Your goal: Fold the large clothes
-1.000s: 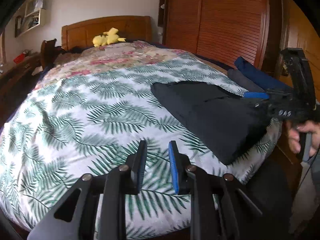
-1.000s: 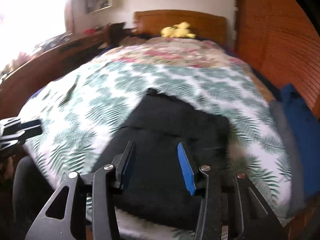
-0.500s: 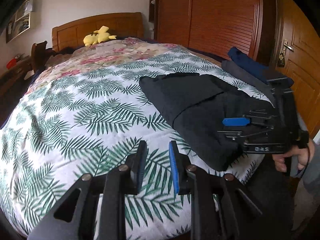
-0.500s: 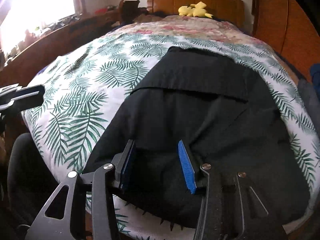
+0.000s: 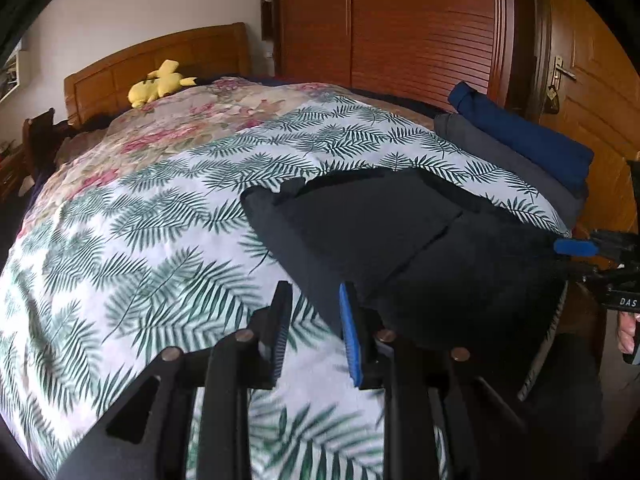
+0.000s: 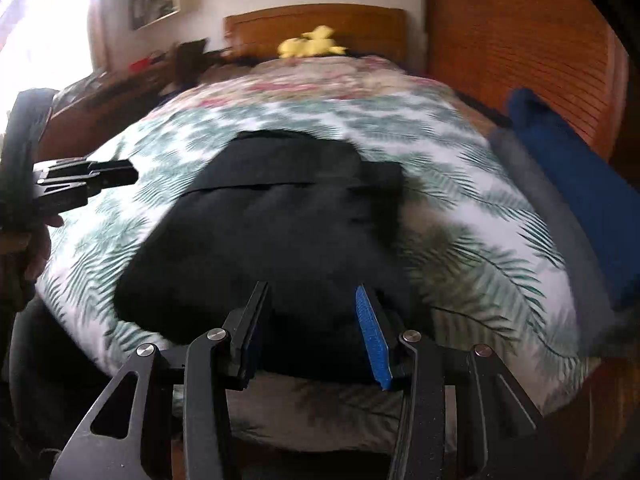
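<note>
Black garment (image 5: 392, 240), partly folded, lies at the near edge of the bed (image 5: 160, 216). Left gripper (image 5: 314, 328) hovers beside its left edge, fingers narrow, empty. Right gripper (image 6: 316, 332) over its near hem, half-wide, empty. Step: approach. Next move likely needs both to pinch the hem.

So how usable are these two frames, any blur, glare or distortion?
Left wrist view: sharp, fisheye bends the wardrobe; black garment reads clearly. Right wrist view: motion-blurred across the fern bedspread, window blown out white.
</note>
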`<action>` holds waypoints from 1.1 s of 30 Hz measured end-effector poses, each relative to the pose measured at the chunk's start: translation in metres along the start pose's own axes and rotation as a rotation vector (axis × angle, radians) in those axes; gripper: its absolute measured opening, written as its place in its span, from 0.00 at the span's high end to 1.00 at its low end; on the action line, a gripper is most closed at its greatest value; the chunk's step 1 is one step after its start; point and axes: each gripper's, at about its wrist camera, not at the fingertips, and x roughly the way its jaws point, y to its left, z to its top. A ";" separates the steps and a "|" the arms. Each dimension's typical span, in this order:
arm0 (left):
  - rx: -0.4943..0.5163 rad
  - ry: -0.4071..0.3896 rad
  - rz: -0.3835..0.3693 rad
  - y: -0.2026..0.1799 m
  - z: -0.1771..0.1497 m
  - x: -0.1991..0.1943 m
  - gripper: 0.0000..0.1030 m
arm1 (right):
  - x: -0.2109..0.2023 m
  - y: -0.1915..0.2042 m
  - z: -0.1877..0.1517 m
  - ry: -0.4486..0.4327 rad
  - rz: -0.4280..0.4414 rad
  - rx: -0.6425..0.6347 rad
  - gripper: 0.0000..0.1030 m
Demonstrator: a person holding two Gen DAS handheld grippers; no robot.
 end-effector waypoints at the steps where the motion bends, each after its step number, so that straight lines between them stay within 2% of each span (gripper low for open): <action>1: 0.000 0.006 -0.012 0.001 0.004 0.004 0.79 | 0.003 -0.004 -0.001 0.008 0.000 0.015 0.57; 6: 0.033 0.021 -0.044 0.008 0.039 0.027 0.78 | 0.028 -0.009 -0.004 0.065 -0.032 0.037 0.56; 11: 0.063 0.043 -0.028 0.018 0.067 0.054 0.77 | 0.033 -0.016 -0.004 0.053 -0.032 0.059 0.52; 19: 0.017 0.142 0.004 0.046 0.075 0.123 0.75 | 0.018 -0.031 0.005 0.000 -0.060 0.120 0.49; 22: 0.009 0.161 -0.004 0.051 0.071 0.139 0.67 | 0.032 -0.037 0.000 0.055 -0.047 0.126 0.45; 25: 0.018 0.160 0.030 0.053 0.069 0.147 0.57 | 0.040 -0.042 -0.006 0.074 -0.024 0.155 0.41; 28: 0.001 0.174 0.040 0.058 0.068 0.159 0.52 | 0.045 -0.044 -0.007 0.087 -0.018 0.176 0.37; 31: -0.007 0.191 0.083 0.065 0.068 0.172 0.45 | 0.045 -0.041 -0.009 0.101 -0.009 0.181 0.35; 33: -0.015 0.202 0.071 0.069 0.068 0.180 0.44 | 0.045 -0.041 -0.011 0.110 -0.002 0.189 0.34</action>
